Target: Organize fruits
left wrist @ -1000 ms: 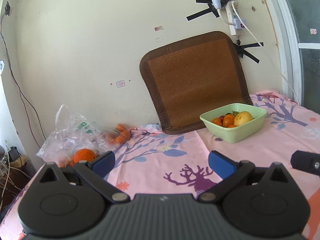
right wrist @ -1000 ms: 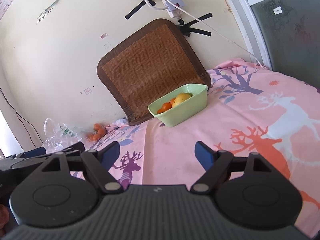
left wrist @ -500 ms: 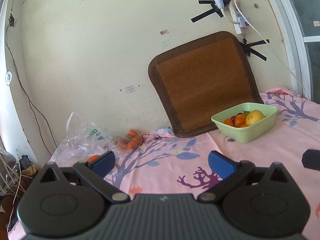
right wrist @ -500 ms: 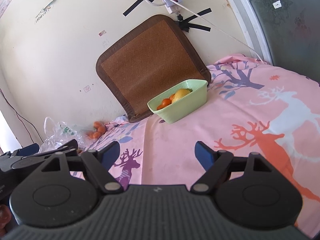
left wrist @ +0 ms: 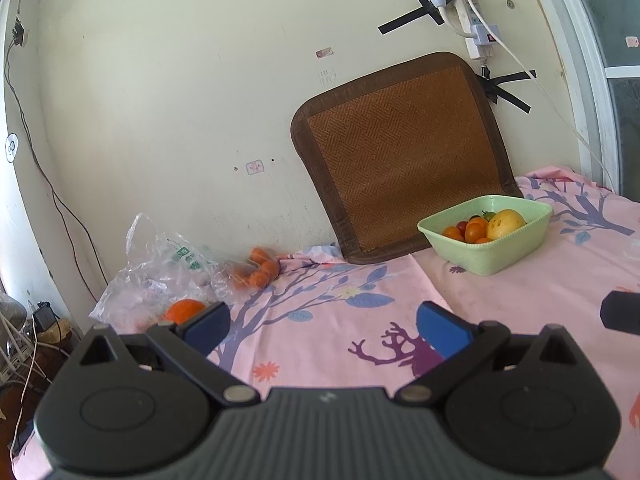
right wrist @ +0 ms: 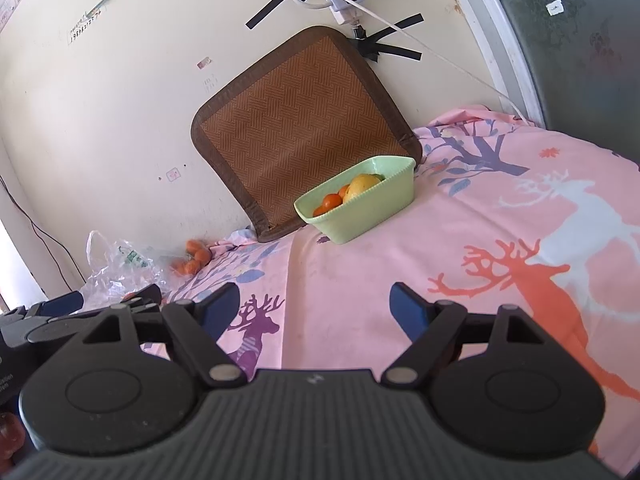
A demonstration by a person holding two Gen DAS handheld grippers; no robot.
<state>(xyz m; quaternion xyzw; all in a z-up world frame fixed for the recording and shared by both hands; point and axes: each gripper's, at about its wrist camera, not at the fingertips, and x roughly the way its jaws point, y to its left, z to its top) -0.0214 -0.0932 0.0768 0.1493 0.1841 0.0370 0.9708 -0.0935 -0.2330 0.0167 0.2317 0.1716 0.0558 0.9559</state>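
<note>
A pale green bowl [left wrist: 496,256] [right wrist: 372,220] stands on the pink cloth by the wall, holding small orange and red fruits and a yellow fruit [left wrist: 505,223]. Far left, a crumpled clear plastic bag [left wrist: 160,276] holds an orange [left wrist: 183,310]; several small orange fruits [left wrist: 258,270] [right wrist: 194,261] lie beside it by the wall. My left gripper [left wrist: 322,326] is open and empty, well short of the bag and bowl. My right gripper [right wrist: 316,308] is open and empty over the cloth, the bowl ahead of it.
A brown woven mat [left wrist: 404,156] leans on the wall behind the bowl. A power strip [left wrist: 476,28] and cables hang above it. The cloth's left edge drops to cables and clutter [left wrist: 24,340]. A window frame [right wrist: 516,40] stands at the right.
The left view has wobbled a little, so the bag's orange shows differently beside the left finger. The right view barely shifts. Both grippers stay open and empty.
</note>
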